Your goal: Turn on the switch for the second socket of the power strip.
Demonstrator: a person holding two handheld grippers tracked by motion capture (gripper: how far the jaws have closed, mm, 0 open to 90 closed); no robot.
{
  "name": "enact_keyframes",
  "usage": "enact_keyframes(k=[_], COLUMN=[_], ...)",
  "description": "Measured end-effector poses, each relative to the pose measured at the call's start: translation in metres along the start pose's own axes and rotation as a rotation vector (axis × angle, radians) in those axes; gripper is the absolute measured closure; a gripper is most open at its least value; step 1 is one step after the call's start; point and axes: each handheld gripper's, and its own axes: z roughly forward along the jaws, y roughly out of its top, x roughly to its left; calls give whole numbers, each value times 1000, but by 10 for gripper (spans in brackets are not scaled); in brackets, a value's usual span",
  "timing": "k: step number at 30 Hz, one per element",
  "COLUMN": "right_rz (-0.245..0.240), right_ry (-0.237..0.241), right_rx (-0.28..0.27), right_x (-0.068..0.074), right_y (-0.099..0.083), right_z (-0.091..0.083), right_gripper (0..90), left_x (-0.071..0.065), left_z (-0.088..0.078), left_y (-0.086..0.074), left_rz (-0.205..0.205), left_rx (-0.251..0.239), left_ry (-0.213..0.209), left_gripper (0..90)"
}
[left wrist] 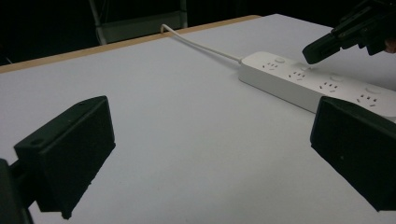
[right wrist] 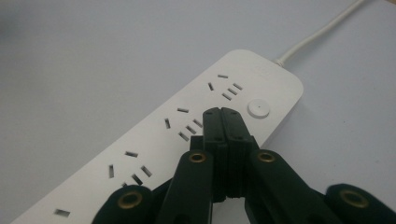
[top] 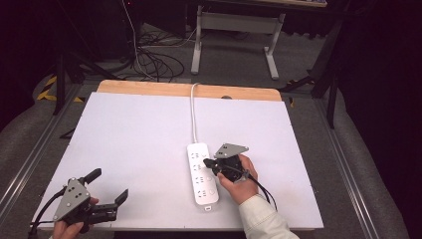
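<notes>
While we hold the right gripper point(right wrist: 223, 114) closed, empty | power strip point(right wrist: 187, 135) directly beneath its tip, long axis crosswise | switch button point(right wrist: 258, 108) just beside | left gripper point(top: 107, 186) open, well apart.

The high view looks from above the person's side, forward and down, and takes the whole table point(top: 149, 129) with the floor behind it. The left gripper view sits low near the table's near left corner and looks across the surface toward the power strip point(left wrist: 322, 84), which is well apart from it. The right gripper view looks down very near on the strip point(right wrist: 187, 135). All three views share the strip and its cable point(top: 193, 114).
</notes>
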Motion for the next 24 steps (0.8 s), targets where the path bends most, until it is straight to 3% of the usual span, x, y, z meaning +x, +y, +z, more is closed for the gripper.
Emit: enact_keyframes(k=[24], right_rz=[-14], right_ry=[-31], right_rx=[0], right_x=[5], right_y=[-5], right_z=[5], right_gripper=[900], left_x=[0], left_z=[0], left_y=[0], left_rz=[0], left_rx=[0], left_ry=[0], left_gripper=[5])
